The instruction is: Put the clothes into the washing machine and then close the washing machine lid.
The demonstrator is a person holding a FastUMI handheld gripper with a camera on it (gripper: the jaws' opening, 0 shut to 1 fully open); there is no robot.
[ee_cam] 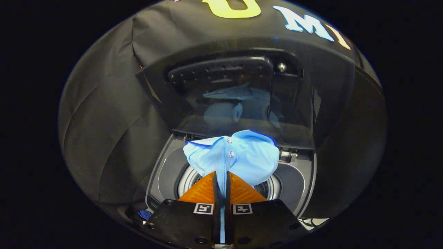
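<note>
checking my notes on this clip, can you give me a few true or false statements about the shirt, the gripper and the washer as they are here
1. The gripper is shut on the light blue shirt. True: a fold of cloth is pinched between both fingers.
2. The washing machine lid is closed. False: it stands raised behind the opening.
3. The shirt hangs over the drum opening. True: it is bunched just ahead of the fingers, above the round opening.
4. The shirt is red. False: it is light blue with darker blue edging on the collar.
5. The shirt lies flat at the bottom of the drum. False: it is held up by the gripper.
</note>
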